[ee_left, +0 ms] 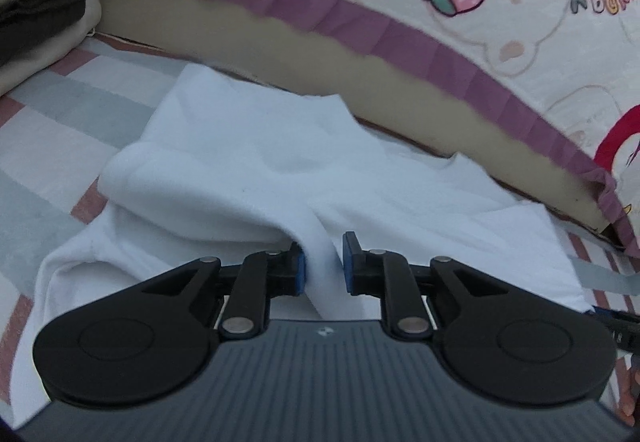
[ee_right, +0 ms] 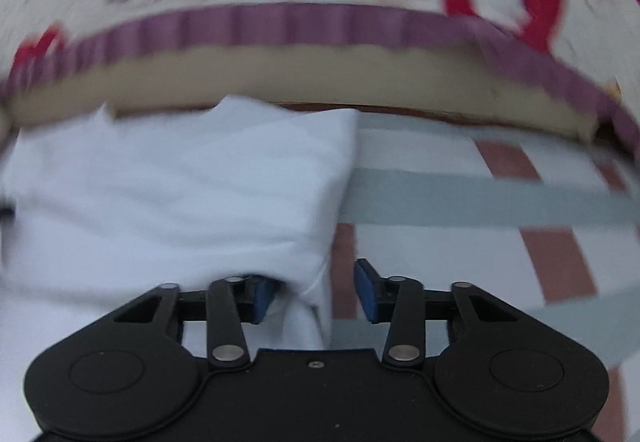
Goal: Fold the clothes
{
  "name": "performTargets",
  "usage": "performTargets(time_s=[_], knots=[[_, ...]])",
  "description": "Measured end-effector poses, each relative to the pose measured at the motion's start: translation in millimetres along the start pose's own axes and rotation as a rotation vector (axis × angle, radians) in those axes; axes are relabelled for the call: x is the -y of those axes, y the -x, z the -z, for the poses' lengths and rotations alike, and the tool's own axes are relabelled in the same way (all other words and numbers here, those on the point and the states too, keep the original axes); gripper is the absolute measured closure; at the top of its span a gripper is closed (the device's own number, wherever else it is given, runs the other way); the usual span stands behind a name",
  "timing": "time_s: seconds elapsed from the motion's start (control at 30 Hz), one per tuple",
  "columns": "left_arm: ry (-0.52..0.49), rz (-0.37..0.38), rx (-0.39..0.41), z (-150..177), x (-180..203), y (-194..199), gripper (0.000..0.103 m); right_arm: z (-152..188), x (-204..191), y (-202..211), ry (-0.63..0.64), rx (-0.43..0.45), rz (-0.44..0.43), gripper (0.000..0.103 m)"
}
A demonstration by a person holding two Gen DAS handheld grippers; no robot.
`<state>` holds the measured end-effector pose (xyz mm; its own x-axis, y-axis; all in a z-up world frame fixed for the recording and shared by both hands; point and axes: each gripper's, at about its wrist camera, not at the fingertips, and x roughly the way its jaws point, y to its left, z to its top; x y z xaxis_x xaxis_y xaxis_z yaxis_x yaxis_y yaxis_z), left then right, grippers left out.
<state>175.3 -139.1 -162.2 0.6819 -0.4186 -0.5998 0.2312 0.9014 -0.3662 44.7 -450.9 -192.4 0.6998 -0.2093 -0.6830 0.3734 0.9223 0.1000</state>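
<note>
left claw (ee_left: 324, 262) pinches a ridge of the white garment (ee_left: 248, 170); right claw (ee_right: 314, 292) half-wide, garment edge between unpressed pads. risk: right corner slips, fold skews.

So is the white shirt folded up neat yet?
Not yet. The white shirt lies rumpled on the striped sheet, with bunched ridges.

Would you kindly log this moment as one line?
stage: gripping | left tool: shut on white garment | right tool: open, garment edge between pads | surface: striped sheet
</note>
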Motion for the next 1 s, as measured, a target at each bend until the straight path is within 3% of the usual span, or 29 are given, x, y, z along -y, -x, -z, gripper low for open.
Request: performTargets(time_s=[0.13,0.3,0.37,0.53,0.57,0.7,0.73,0.83,0.93,1.0], knots=[[-0.011,0.021,-0.008,3,9,2,0.089,12,30,9,-0.162,0.02,0.005,0.068],[-0.002,-0.033,-0.088,17,15,-8,0.088,19,26,11,-0.024,0.014,0.087,0.068],[0.014,-0.035,-0.087,18,13,-7,0.087,21,20,14,0.061,0.022,0.111,0.068],[0.074,-0.018,-0.089,14,4,-4,0.085,19,16,14,0.117,0.021,0.126,0.068],[0.088,-0.012,-0.086,13,1,-4,0.096,21,13,14,0.149,0.023,0.13,0.07],[0.034,0.015,-0.023,12,1,23,0.098,25,1,14,0.285,0.015,0.139,0.086],[0.036,0.021,-0.014,12,0,33,0.097,25,-1,13,0.322,0.009,0.138,0.086],[0.17,0.064,-0.108,24,-23,55,0.094,23,0,13,0.327,0.006,0.132,0.086],[0.117,0.012,-0.166,28,-29,66,0.087,26,0,14,0.304,0.022,0.14,0.086],[0.085,-0.06,-0.141,25,-32,75,0.085,26,-1,14,0.305,0.018,0.139,0.086]])
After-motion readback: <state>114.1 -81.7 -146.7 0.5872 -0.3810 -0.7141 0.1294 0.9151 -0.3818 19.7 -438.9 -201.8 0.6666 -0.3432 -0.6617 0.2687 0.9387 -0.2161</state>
